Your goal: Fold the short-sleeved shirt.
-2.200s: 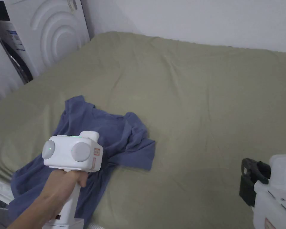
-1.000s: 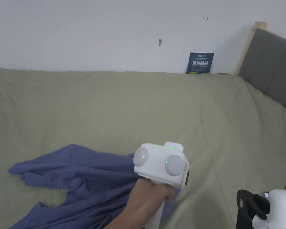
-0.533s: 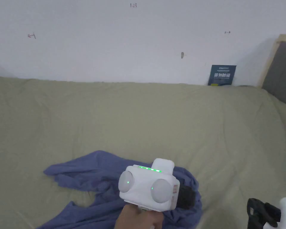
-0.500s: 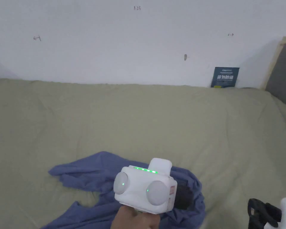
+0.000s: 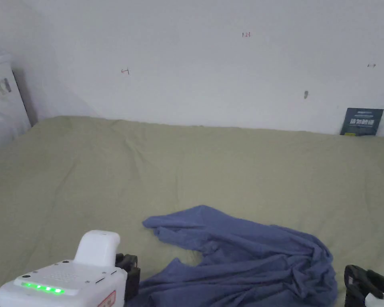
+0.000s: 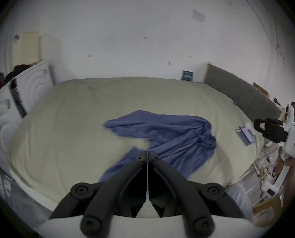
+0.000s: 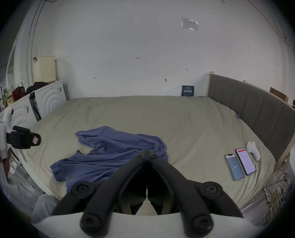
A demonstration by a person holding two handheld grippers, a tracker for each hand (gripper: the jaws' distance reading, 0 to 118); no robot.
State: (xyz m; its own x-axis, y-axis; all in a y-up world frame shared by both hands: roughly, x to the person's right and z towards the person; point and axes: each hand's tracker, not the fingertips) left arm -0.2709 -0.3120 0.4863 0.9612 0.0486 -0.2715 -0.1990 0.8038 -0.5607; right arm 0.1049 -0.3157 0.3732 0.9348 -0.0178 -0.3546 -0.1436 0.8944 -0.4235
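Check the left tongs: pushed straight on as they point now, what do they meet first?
Probably the shirt: the shut left tongs point at its crumpled blue cloth on the bed. How far above it they are isn't clear.

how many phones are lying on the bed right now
2. Both phones lie side by side on the bed sheet near the grey headboard: one phone nearer the camera, the other phone beside a small white object. Others may be hidden.

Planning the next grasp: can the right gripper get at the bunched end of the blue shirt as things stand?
Probably yes. The right gripper, jaws together and empty, hangs just short of the blue shirt's bunched end, with nothing between them. The two phones lie well aside.
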